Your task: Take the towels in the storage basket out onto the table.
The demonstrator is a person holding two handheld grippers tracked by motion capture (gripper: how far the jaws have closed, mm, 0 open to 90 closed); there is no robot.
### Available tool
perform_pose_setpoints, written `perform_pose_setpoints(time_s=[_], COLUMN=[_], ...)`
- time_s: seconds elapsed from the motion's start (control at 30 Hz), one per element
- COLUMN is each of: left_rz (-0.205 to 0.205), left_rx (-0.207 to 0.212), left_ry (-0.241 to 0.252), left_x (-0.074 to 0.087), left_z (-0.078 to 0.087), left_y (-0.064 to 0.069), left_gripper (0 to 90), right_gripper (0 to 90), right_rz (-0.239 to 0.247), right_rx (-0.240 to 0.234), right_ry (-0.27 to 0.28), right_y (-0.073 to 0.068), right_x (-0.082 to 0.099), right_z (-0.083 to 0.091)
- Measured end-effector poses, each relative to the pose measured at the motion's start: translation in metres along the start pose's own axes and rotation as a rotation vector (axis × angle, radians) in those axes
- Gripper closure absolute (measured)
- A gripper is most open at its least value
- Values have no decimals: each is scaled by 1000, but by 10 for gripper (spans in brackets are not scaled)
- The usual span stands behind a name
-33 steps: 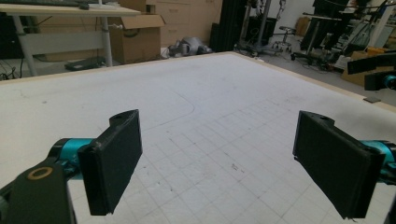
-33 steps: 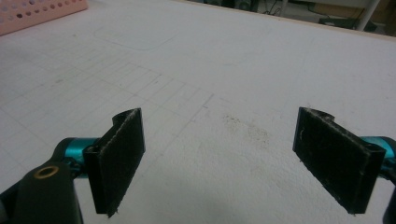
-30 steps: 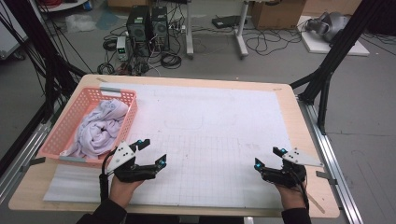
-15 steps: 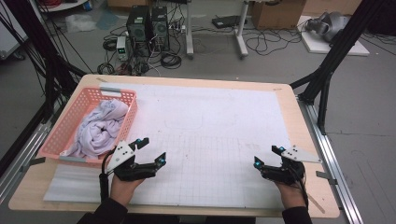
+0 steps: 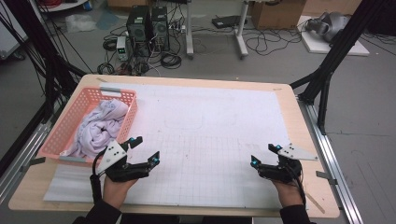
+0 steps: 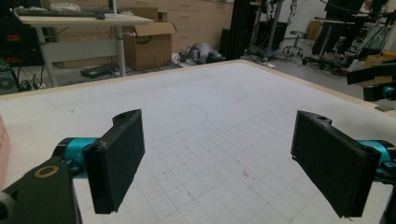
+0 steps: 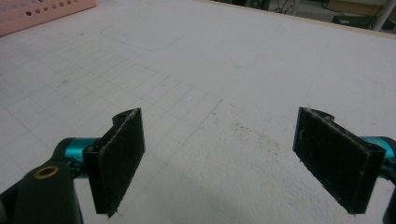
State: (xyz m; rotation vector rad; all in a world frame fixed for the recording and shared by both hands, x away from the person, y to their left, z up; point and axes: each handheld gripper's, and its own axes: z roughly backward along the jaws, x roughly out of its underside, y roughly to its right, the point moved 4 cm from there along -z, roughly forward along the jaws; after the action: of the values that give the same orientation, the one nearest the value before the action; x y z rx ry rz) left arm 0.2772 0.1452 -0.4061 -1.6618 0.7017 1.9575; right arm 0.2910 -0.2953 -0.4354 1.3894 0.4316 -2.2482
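Observation:
A pink plastic basket sits at the table's left side with a crumpled pale lilac cloth inside it. My left gripper hovers low near the front edge, just right of the basket's near corner, open with nothing between its jaws. In the left gripper view its black pads stand wide apart over the white gridded mat. My right gripper rests near the front right, also open and holding nothing. The right gripper view has its pads spread over the mat, with the basket's edge far off.
The white gridded mat covers most of the wooden table. Black frame posts rise beside the table's right edge. Computers, cables and boxes lie on the floor beyond the far edge.
Both grippers stay almost where they were; the right one has edged slightly toward the front edge. The basket and cloth have not moved.

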Motion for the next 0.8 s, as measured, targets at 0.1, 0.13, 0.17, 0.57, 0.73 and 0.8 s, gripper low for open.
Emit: perform_pose_setpoints(time_s=[0.1, 0.13, 0.17, 0.57, 0.73, 0.8], left_rz=[1, -1, 3, 13, 21, 37], left_rx=[4, 2, 6, -55, -82, -89], left_ry=[-1, -4, -1, 47, 49, 48], left_x=[-6, -9, -12, -43, -53, -56], left_z=[2, 4, 5, 27, 31, 32], left_y=[-3, -5, -7, -39, -56, -64], left_gripper=[177, 176, 176, 173, 174, 175], right_gripper=[154, 155, 155, 154, 154, 154], right_rz=[-9, -11, -12, -15, -6, 0], right_rx=[1, 0, 1, -12, -15, -16], right_ry=[-1, -5, -6, -12, -7, -2], right_y=[1, 2, 2, -2, -2, -3], right_x=[1, 2, 2, 1, 1, 0], right_z=[0, 0, 0, -2, -3, -3])
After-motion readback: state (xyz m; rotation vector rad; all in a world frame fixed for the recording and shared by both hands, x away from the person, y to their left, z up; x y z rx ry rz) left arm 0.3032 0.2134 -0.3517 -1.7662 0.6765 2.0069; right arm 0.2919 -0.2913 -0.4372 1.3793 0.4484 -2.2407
